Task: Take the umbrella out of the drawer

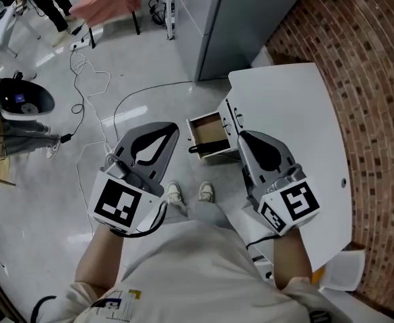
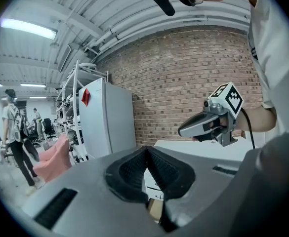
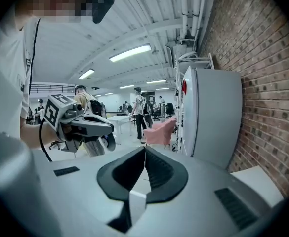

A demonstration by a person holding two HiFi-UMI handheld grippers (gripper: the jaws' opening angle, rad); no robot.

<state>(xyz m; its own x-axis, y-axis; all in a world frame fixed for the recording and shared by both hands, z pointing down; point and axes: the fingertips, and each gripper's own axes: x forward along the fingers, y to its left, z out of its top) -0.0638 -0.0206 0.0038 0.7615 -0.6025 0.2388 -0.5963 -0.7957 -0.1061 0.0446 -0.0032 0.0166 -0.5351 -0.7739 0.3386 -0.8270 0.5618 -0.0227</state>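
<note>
Wooden drawer open at table left edge, between both tips | umbrella not discernible inside | left hand-held gripper closed, empty | right hand-held gripper closed, empty, seemingly equally near

A white table with its drawer open stands on the grey floor among loose cables.

Held side by side in front of the body, the left gripper and the right gripper point forward and slightly down. Each has its jaws closed together on nothing.
</note>
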